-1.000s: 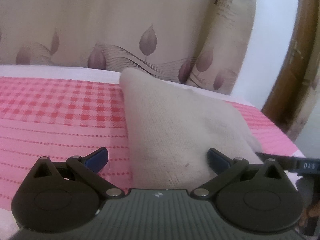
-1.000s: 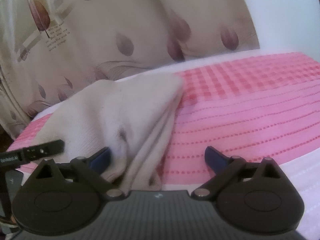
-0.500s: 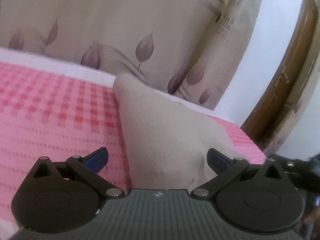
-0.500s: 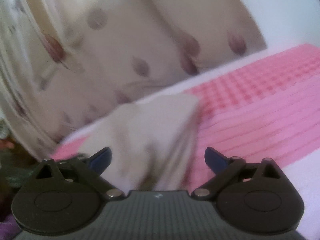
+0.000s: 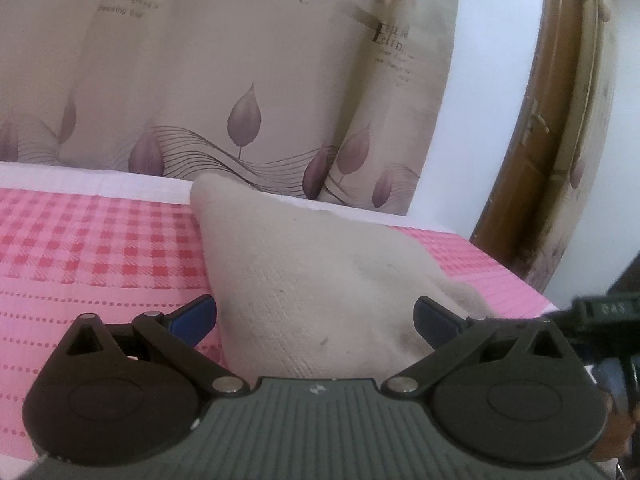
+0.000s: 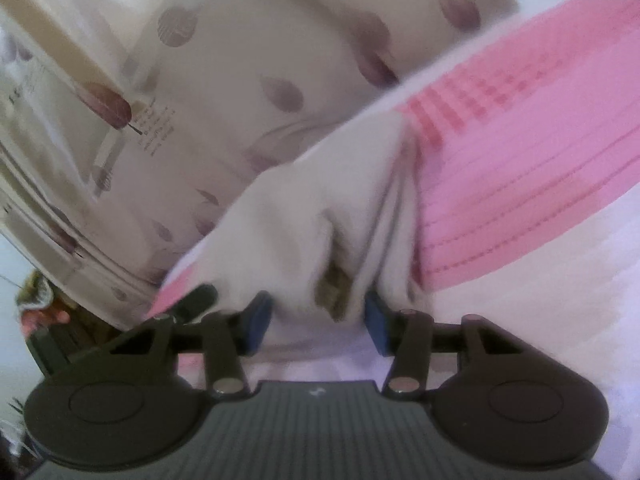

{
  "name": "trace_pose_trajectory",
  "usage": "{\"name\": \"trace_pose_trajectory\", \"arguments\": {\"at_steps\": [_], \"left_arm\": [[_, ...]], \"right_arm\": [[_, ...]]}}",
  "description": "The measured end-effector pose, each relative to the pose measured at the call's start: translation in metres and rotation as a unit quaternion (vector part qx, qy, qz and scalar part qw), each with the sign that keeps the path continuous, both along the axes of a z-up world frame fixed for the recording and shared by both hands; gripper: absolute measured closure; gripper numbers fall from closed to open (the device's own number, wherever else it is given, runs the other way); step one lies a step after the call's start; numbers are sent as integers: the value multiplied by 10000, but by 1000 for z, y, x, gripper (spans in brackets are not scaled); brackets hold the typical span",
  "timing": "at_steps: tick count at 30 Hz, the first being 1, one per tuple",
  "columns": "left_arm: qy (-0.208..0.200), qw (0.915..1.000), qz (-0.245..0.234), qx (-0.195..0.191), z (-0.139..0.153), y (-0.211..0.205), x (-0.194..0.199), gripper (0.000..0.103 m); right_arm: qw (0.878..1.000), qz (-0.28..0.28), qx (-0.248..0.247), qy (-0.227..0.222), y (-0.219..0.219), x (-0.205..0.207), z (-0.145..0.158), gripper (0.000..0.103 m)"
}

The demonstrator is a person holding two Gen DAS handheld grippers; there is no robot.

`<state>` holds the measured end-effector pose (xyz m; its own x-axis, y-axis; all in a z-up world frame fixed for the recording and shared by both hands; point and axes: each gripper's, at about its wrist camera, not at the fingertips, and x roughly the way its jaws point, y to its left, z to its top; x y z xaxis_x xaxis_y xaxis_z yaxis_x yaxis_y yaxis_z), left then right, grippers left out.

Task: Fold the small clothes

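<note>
Garment: 1 small beige knit piece (image 5: 304,280), lying on the bed with its near edge at both grippers and its far corner toward the curtain.
Surface: pink bedcover (image 5: 92,256), checked at the far end and dotted in rows nearer (a soft base, so the cloth sits slightly rumpled).
Left gripper (image 5: 316,316): jaws wide apart, 1 blue pad on each side of the near edge, neither pressing; it looks poised to take that edge.
Right gripper (image 6: 316,320): jaws closing, with a bunched fold of the same cloth (image 6: 320,216) between the blue pads; contact is not clear in the blurred view.
Placement rationale: 2 grippers side by side on 1 edge suggest a lift of that edge for folding over.
Stage: judged early, fold not yet made.
Backdrop: leaf-print curtain (image 5: 240,80), wooden door frame (image 5: 532,140).
Risk: a bunched hold may drag the layers unevenly.
</note>
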<state>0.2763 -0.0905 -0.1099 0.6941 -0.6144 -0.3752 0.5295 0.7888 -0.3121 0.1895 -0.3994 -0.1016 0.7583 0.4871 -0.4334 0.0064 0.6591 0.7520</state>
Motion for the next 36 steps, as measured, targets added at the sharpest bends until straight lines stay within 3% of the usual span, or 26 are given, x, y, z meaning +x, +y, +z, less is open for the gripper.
{"name": "trace_pose_trajectory", "arguments": {"at_steps": [6,7,8,10,15,19,21,24,31,33,35,36], "left_arm": [[196,9993,179,-276,-3,10,8,0],[223,9991,208,-304,-3,11,8,0],[250,9989,228,-332,-4,12,10,0],[273,9986,270,-375,-4,14,10,0],[202,9989,235,-355,-3,13,7,0],[148,9992,190,-314,-2,12,5,0],[142,9992,201,-318,-2,12,5,0],[165,9991,216,-313,-2,12,6,0],[275,9987,193,-386,-3,15,9,0],[461,9976,158,-491,-3,18,14,0],[746,9940,2,-796,-3,24,22,0],[951,9903,-107,-1007,-4,27,28,0]], "right_arm": [[9939,-175,1007,425,-15,35,-15,53],[9930,-200,1079,446,-17,38,-16,59],[9935,-236,1021,450,-18,44,-15,73],[9954,-243,828,421,-19,51,-12,79],[9990,-339,201,-198,-28,44,19,82],[9991,-235,145,323,-30,39,-10,83],[9983,-280,448,247,-35,35,-19,83],[9974,-346,595,221,-37,34,-21,79],[9979,-462,386,223,-39,27,-13,67],[9978,-423,450,235,-42,29,-13,57],[9973,-473,469,313,-45,34,-13,22],[9971,-449,527,311,-48,38,-13,17]]}}
